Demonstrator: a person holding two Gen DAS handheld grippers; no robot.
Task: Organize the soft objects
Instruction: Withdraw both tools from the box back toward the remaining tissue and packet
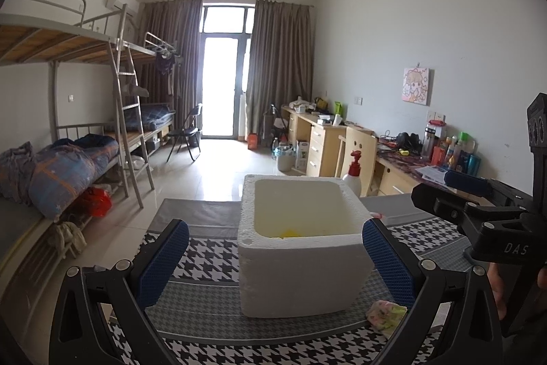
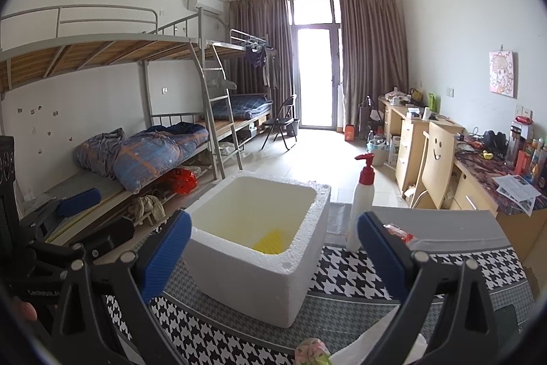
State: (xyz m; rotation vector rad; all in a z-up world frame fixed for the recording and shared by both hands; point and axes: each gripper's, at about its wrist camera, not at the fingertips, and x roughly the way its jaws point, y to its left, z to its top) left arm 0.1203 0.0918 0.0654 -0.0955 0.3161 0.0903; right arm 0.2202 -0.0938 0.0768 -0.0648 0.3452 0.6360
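Both tools hang empty above the desk [image 1: 205, 265], so this looks like the pause before the next pick. The left hand-held gripper [image 1: 275, 259] is released, its blue pads spread wide to either side of the white foam box [image 1: 301, 276] ahead of it. The right hand-held gripper [image 2: 273, 255] is likewise spread and holds nothing. A yellow soft object [image 2: 270, 242] already lies on the box floor. A small crumpled floral cloth [image 1: 386, 313], pale pink and green, rests on the houndstooth cover just right of the left tool, beside the box. Likely next: lower onto that cloth, pinch its bunched top, and lift it over the rim.
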